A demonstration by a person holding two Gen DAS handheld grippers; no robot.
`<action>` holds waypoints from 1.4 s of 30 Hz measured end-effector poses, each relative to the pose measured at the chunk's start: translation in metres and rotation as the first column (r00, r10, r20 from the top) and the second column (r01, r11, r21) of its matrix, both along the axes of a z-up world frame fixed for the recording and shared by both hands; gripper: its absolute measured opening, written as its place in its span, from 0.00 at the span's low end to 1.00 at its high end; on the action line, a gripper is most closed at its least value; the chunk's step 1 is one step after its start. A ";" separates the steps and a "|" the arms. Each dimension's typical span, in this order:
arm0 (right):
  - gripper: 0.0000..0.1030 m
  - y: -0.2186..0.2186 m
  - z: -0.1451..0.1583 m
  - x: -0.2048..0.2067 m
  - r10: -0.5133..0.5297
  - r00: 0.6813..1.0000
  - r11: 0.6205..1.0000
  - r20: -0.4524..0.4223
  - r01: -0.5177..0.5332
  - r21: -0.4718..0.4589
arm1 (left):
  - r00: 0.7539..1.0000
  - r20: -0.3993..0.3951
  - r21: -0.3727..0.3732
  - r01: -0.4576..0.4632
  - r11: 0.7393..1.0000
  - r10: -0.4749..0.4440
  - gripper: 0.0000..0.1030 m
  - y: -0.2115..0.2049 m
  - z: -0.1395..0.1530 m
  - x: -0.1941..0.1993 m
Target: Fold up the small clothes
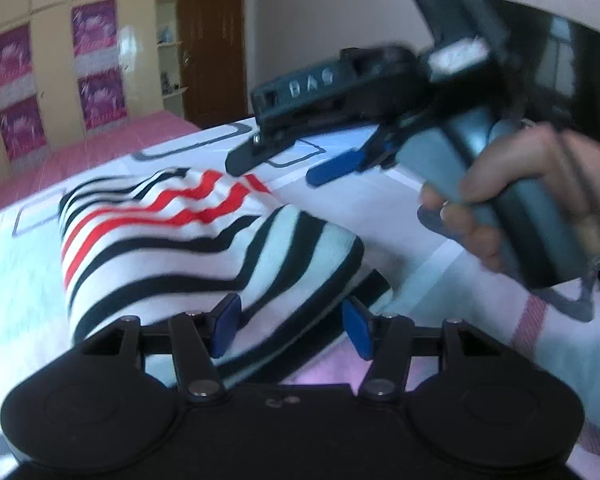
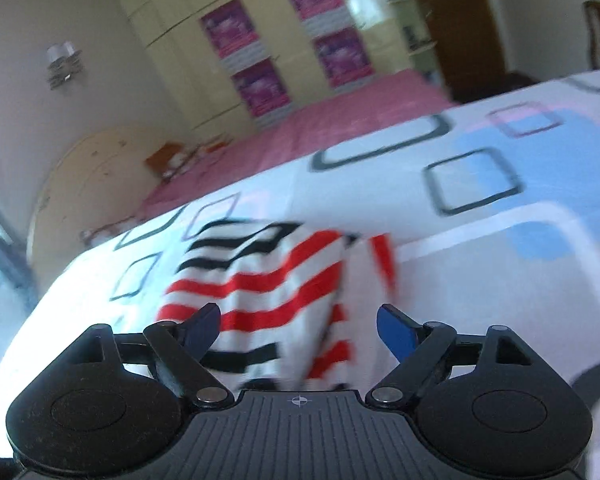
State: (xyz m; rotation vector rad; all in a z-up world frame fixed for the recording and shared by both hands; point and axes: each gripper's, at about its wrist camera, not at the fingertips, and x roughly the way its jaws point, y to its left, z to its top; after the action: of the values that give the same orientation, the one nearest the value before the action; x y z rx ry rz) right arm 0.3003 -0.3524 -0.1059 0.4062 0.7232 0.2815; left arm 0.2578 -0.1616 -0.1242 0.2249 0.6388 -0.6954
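Observation:
A small white garment [image 1: 172,240] with black and red stripes lies folded on the bed sheet [image 1: 440,288]. My left gripper [image 1: 290,326] is open just above its near edge, with the blue pads on either side of a striped fold. The right gripper [image 1: 284,166] shows in the left wrist view, held by a hand at the garment's far right, fingers apart. In the right wrist view the same garment [image 2: 268,292] lies right in front of my open right gripper [image 2: 300,328]. Neither gripper holds cloth.
The sheet [image 2: 500,240] is white with blue, pink and black squares. Beyond it lies a pink bedspread [image 2: 320,128]. A cream wardrobe with purple panels [image 1: 60,72] and a brown door [image 1: 212,40] stand at the back.

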 end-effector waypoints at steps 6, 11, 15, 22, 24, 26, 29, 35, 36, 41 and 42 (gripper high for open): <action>0.81 0.017 -0.025 0.019 0.035 0.994 0.999 -0.107 -0.032 0.026 | 0.986 -0.101 -0.031 -0.138 0.990 0.134 0.54 0.040 0.014 0.013; 0.67 0.026 -0.033 0.021 0.058 0.989 0.998 -0.136 -0.060 -0.006 | 0.951 -0.160 -0.090 -0.279 0.956 0.263 0.56 0.069 0.029 0.031; 0.67 0.020 -0.040 0.030 0.019 0.990 1.000 -0.138 -0.016 0.017 | 0.919 -0.179 -0.059 -0.367 0.929 0.351 0.56 0.081 0.029 0.052; 0.67 0.029 -0.042 0.042 0.038 0.989 0.999 -0.144 -0.036 0.017 | 0.881 -0.204 -0.041 -0.444 0.895 0.427 0.56 0.091 0.022 0.078; 0.60 0.026 -0.043 0.043 0.043 0.988 0.999 -0.146 -0.041 0.018 | 0.880 -0.197 -0.038 -0.447 0.894 0.432 0.56 0.090 0.021 0.080; 0.54 0.025 -0.045 0.045 0.042 0.988 0.999 -0.149 -0.040 0.014 | 0.881 -0.197 -0.039 -0.446 0.894 0.430 0.56 0.088 0.020 0.085; 0.54 0.023 -0.049 0.052 0.023 0.989 0.999 -0.143 -0.018 0.036 | 0.882 -0.187 -0.040 -0.446 0.894 0.432 0.62 0.085 0.020 0.092; 0.38 0.027 -0.050 0.053 0.026 0.992 0.999 -0.121 -0.022 0.029 | 0.879 -0.193 -0.056 -0.453 0.890 0.435 0.63 0.086 0.018 0.101; 0.31 0.025 -0.050 0.052 0.025 0.993 0.999 -0.116 -0.021 0.040 | 0.880 -0.191 -0.057 -0.452 0.890 0.435 0.63 0.086 0.018 0.102; 0.23 0.023 -0.033 0.044 0.016 0.999 1.000 -0.038 -0.017 -0.006 | 0.888 -0.183 -0.063 -0.438 0.897 0.421 0.59 0.084 0.021 0.104; 0.22 0.021 -0.027 0.040 0.011 1.000 1.000 -0.014 -0.011 -0.021 | 0.891 -0.182 -0.070 -0.434 0.898 0.416 0.59 0.083 0.022 0.104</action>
State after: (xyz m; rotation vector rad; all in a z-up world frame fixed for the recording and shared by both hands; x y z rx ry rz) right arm 0.3406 -0.3310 -0.1333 0.3847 0.7414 0.2814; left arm 0.3620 -0.0786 -0.1027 -0.0774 0.7744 -0.3223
